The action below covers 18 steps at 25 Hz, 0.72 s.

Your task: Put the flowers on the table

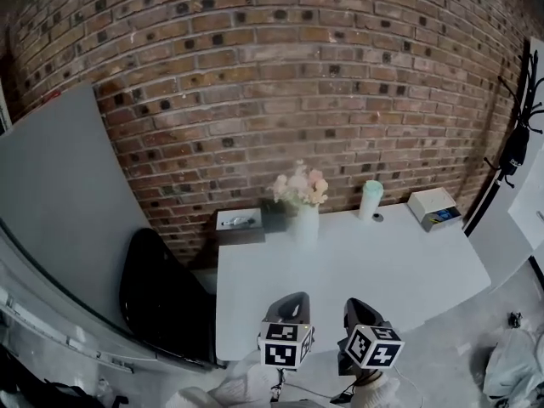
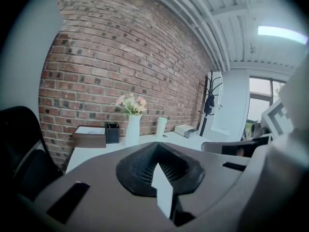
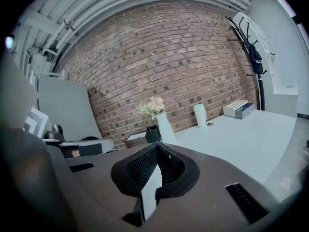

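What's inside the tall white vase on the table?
Pale pink and cream flowers poke out the top of the tall white vase. Its solid wall hides their stems and any water.

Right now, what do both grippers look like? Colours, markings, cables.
The left gripper and right gripper match: dark grey-brown bodies, black ribbed pads and a white tab near the camera. Each carries a cube of black-and-white square markers: left cube, right cube. Thin dark cables hang beneath. Pale fabric, sleeves or gloves, covers the wrists.
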### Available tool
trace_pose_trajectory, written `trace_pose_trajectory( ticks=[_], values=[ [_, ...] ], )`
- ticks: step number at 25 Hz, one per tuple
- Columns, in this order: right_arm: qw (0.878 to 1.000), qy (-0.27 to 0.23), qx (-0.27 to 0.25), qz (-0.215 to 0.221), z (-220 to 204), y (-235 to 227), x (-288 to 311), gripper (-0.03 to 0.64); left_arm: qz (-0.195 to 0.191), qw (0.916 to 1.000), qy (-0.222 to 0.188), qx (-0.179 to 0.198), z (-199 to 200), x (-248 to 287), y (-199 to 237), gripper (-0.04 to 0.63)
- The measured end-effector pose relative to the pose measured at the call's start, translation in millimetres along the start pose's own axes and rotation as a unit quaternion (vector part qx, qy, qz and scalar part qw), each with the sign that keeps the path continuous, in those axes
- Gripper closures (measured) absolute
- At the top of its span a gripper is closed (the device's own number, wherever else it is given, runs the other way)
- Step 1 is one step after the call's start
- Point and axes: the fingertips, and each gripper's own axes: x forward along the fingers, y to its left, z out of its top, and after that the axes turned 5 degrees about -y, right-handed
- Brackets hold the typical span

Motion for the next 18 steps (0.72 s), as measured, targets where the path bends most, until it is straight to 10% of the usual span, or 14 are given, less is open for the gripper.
trace_pose_trajectory(
  ticks=[18],
  values=[
    [0.999,0.008,0.000,0.032,-2.1,16.0,-2.5,0.594,0.016,0.9998,0.006,-0.006,-12.7,-13.1,4.8,0.586]
  ],
)
